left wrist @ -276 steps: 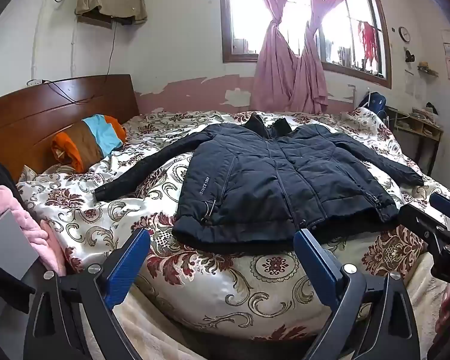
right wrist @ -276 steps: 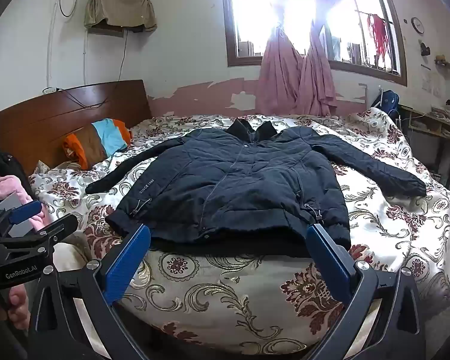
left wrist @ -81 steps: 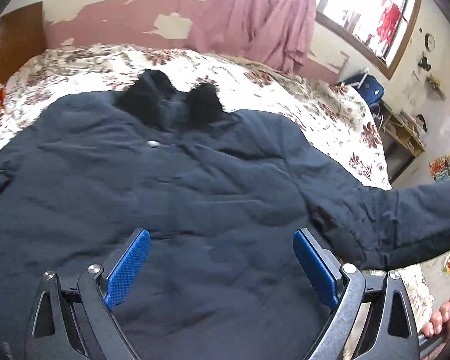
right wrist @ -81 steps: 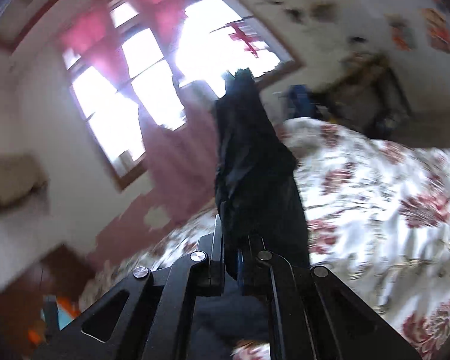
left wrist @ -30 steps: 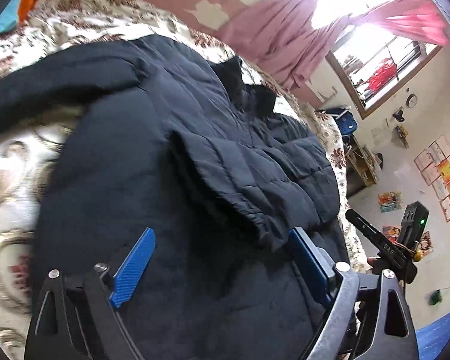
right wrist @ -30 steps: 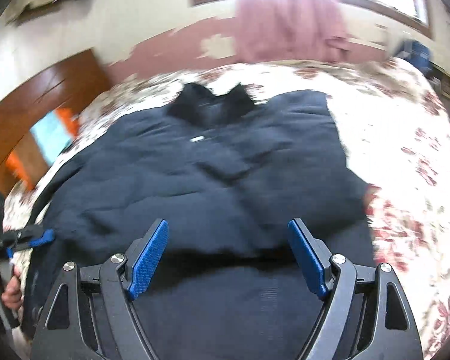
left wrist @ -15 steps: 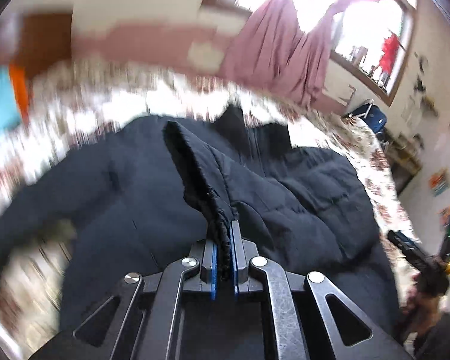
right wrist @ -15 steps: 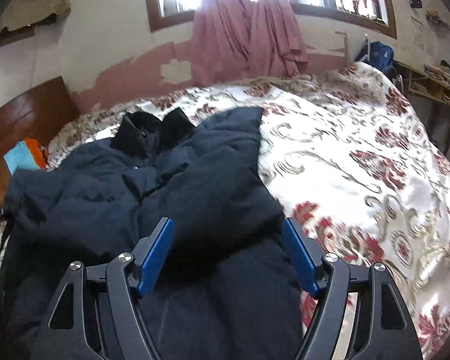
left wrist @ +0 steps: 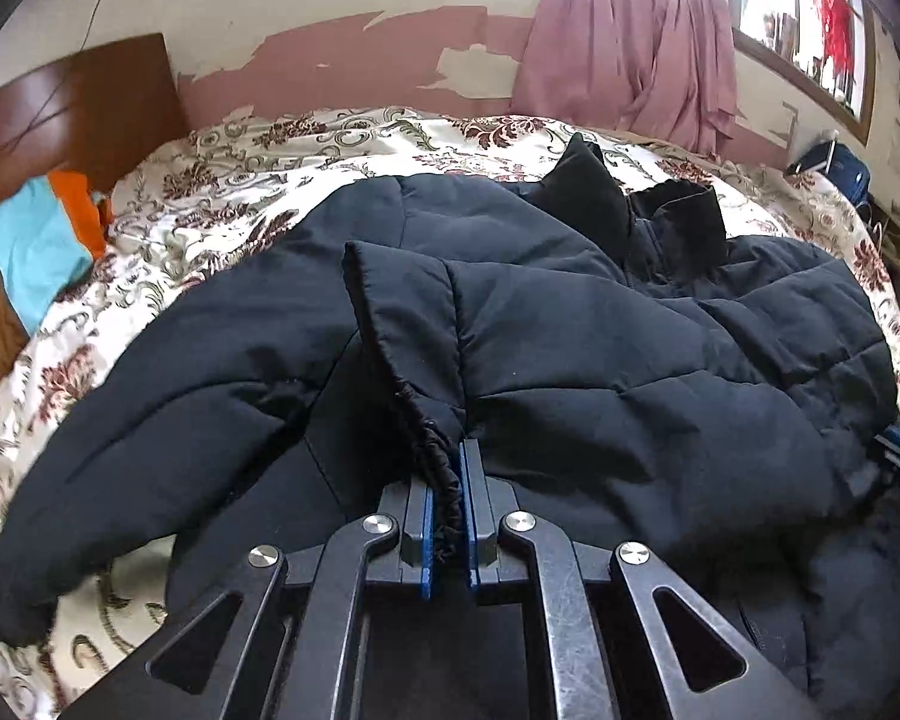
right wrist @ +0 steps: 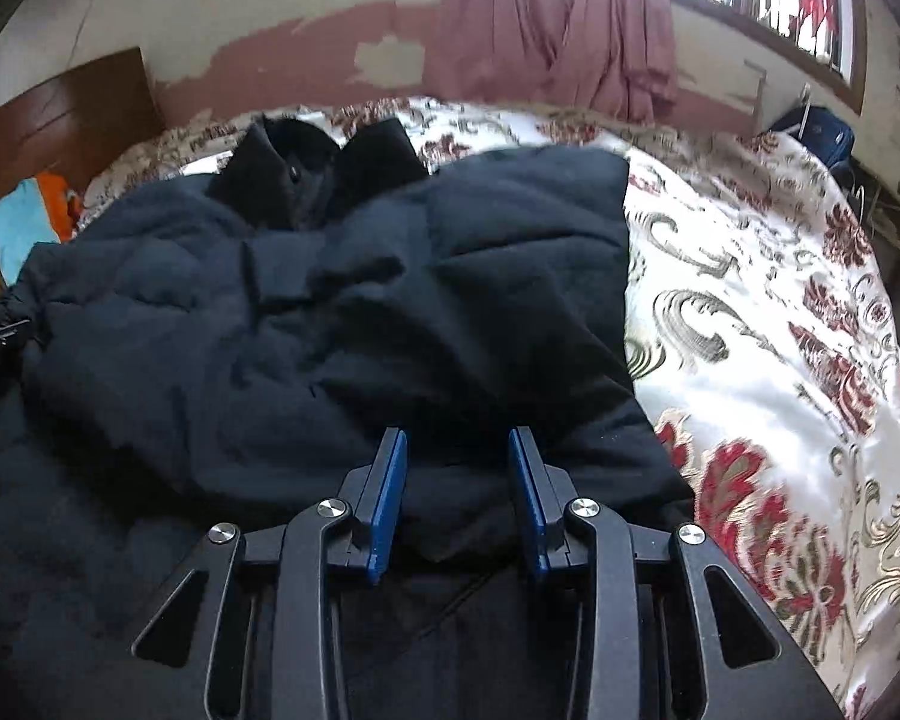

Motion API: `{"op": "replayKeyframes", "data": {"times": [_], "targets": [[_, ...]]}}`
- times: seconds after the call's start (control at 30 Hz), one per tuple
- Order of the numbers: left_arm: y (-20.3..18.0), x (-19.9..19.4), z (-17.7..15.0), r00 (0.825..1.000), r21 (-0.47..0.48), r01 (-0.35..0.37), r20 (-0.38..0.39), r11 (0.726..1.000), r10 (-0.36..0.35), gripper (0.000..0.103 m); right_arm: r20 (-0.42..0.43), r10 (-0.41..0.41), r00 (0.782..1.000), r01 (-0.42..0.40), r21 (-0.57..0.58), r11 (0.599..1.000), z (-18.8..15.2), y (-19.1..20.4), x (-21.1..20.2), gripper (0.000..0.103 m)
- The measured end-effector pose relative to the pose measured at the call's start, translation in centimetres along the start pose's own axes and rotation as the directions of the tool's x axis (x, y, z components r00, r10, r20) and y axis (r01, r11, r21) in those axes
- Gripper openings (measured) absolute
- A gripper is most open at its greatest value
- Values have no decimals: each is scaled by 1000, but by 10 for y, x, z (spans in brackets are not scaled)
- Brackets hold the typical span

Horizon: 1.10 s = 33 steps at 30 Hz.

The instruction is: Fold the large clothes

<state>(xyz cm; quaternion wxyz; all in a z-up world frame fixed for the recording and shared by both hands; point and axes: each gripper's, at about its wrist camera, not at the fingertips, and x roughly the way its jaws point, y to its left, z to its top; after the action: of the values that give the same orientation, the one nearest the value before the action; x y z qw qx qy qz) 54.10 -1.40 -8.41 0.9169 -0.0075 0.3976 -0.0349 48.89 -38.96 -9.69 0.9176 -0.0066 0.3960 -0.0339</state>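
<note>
We see jacket (left wrist: 570, 330) collar-to-window along bed (left wrist: 270, 180). Left gripper (left wrist: 447, 510) pinches cuff; right gripper (right wrist: 459, 498), narrowed since 0.5 s ago, straddles sleeve, ungripped.

Jacket (left wrist: 570, 324) no longer lies spread flat: its right sleeve (right wrist: 510, 276) is now folded across the body. Left gripper (left wrist: 448, 516), open earlier, now pinches the gathered cuff (left wrist: 435, 462). Right gripper (right wrist: 459, 504), fully spread 0.5 s ago, stands narrower around the folded sleeve.
</note>
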Motion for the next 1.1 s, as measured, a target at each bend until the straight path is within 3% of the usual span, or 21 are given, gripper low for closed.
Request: {"op": "replayKeyframes", "data": {"times": [0.1, 0.27, 0.33, 0.43, 0.53, 0.63, 0.83, 0.9, 1.0, 1.1], "targets": [[2, -3, 0, 1000, -17, 17, 7, 1000, -16, 14, -21, -12, 1000, 11, -14, 1000, -1, 2, 11, 31], [26, -25, -12, 990, -114, 135, 50, 984, -130, 38, 6, 16, 1000, -16, -18, 1000, 0, 0, 10, 41], [40, -38, -20, 980, -167, 196, 77, 966, -186, 72, 27, 46, 999, -45, -25, 999, -2, 3, 2, 50], [62, -63, -35, 965, -238, 245, 155, 940, -212, 89, 47, 32, 998, -30, -48, 998, -1, 14, -16, 57], [93, -82, -53, 955, -318, 285, 173, 904, -240, 90, 40, 45, 998, -42, -64, 997, -1, 29, -30, 61], [126, -91, -72, 956, -402, 284, 182, 870, -228, 91, 43, 72, 996, -68, -89, 994, 5, 54, -46, 62], [201, -96, -122, 966, -570, 249, 209, 783, -154, 91, 59, 123, 991, -112, -163, 980, 22, 127, -71, 73], [222, -87, -136, 974, -614, 222, 176, 758, -143, 91, 67, 114, 991, -98, -202, 974, 23, 155, -76, 79], [248, -77, -149, 966, -674, 257, 166, 693, -197, 91, 80, 132, 988, -106, -266, 958, 25, 201, -80, 79], [281, -68, -165, 970, -752, 241, 164, 614, -181, 91, 90, 132, 987, -104, -273, 956, 28, 236, -78, 80]]}}
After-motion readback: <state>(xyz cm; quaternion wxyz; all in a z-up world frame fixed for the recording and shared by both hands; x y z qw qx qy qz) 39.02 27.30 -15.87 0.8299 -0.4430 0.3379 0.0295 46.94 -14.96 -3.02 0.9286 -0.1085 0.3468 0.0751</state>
